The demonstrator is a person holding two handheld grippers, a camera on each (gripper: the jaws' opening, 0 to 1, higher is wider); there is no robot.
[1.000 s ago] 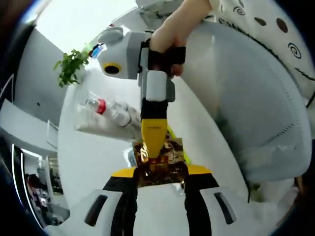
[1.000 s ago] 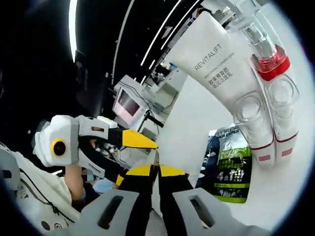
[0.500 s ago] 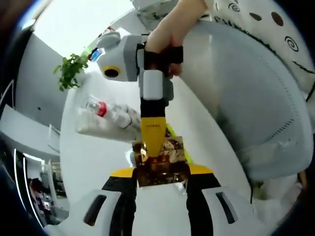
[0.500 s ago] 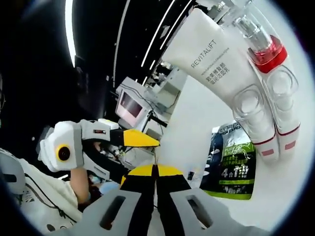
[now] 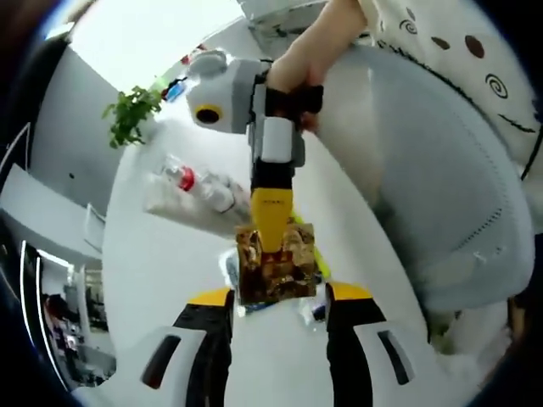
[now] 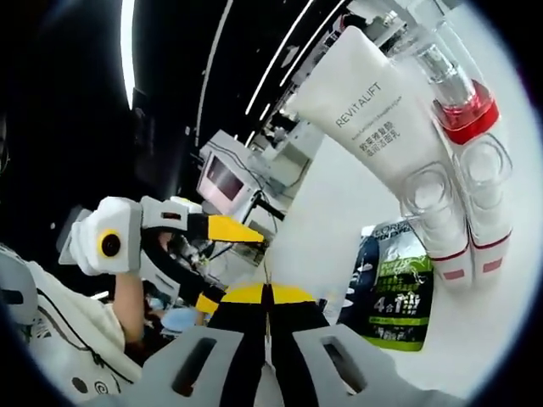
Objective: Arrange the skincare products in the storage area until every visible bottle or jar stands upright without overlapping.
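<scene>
While the gold sachet [image 5: 276,264] is a thin crinkled foil packet, it looks light, limp and slick, so I judge it will flop and slide unless pinched well in from an edge. It hangs above the white table [image 5: 161,280], just beyond the left gripper [image 5: 278,298], whose jaws stand apart on either side and do not touch it. The right gripper [image 6: 265,307] has its jaws pressed together; in the left gripper view its yellow tip lies against the sachet and appears to hold it by the upper edge.

Beyond it on the table lie a clear pack [image 6: 458,178] of small bottles with red bands and a white tube [image 6: 373,119], both flat rather than upright. The pack looks stiff and smooth; the tube is soft and best taken near its cap end. A dark green sachet [image 6: 394,292] lies beside them. A plant [image 5: 131,114] stands at the far edge.
</scene>
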